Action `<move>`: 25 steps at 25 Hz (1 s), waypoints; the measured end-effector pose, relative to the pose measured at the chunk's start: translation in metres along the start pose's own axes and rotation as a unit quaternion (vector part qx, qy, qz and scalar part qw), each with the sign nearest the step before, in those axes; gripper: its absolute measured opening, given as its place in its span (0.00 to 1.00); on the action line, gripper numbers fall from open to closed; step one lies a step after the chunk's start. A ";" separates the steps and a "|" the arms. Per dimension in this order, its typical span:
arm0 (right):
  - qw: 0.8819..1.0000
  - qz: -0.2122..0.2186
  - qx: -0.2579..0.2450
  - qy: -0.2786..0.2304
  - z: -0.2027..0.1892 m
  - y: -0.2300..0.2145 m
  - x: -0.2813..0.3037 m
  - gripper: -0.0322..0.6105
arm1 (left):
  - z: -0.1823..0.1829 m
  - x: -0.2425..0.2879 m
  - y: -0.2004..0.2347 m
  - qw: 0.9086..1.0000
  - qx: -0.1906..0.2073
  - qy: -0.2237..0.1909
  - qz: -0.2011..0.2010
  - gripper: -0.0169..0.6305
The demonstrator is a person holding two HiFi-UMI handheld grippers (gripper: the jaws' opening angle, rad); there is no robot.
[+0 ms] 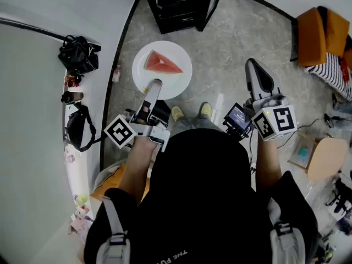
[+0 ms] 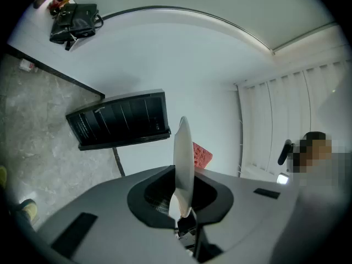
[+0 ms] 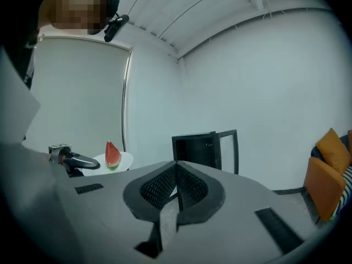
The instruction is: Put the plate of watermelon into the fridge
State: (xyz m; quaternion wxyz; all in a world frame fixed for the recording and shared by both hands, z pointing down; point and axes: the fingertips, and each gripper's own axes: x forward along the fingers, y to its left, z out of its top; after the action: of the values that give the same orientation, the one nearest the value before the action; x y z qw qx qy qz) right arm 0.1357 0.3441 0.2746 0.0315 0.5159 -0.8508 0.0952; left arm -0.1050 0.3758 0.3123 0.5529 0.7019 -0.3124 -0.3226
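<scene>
1. The left gripper's (image 2: 184, 216) jaws are clamped on the near rim of the white plate (image 2: 183, 153). In the left gripper view the plate shows edge-on between them.
2. The plate is held in the air above the floor (image 1: 231, 43) and shows as a full round disc in the head view. The red watermelon slice (image 1: 161, 63) lies on its far half, well clear of the jaws.
3. The right gripper's (image 3: 177, 183) jaws are pressed together with nothing between them. This gripper is held off to the right of the plate, apart from it.
4. The small black fridge (image 1: 179, 4) stands on the floor just ahead of the plate. Its door (image 3: 228, 147) is swung open, and the dark inside shows in the right gripper view. The plate is outside the fridge, not yet in it.
5. The person's yellowish shoes (image 1: 176, 113) stand on the grey stone floor, just behind the plate in the head view.
6. Further out, a black bag (image 1: 78, 54) sits on a white ledge at the left. An orange seat (image 1: 319, 34) stands at the far right.
</scene>
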 end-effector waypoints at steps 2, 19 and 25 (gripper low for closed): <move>1.000 0.000 -0.002 0.001 0.000 0.003 0.002 0.07 | 0.001 0.000 0.001 1.000 0.002 0.002 0.004 0.08; 1.000 -0.008 0.023 -0.015 0.000 0.024 0.007 0.07 | 0.018 -0.009 -0.003 1.000 0.000 0.009 -0.005 0.08; 1.000 -0.014 0.010 0.003 -0.004 0.074 0.048 0.07 | 0.071 -0.032 0.014 1.000 -0.020 0.010 -0.008 0.08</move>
State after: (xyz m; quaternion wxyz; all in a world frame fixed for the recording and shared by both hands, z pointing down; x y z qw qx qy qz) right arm 0.0480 0.3365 0.2758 0.0300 0.5275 -0.8425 0.1049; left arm -0.1821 0.3573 0.3162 0.5672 0.6964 -0.2951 -0.3258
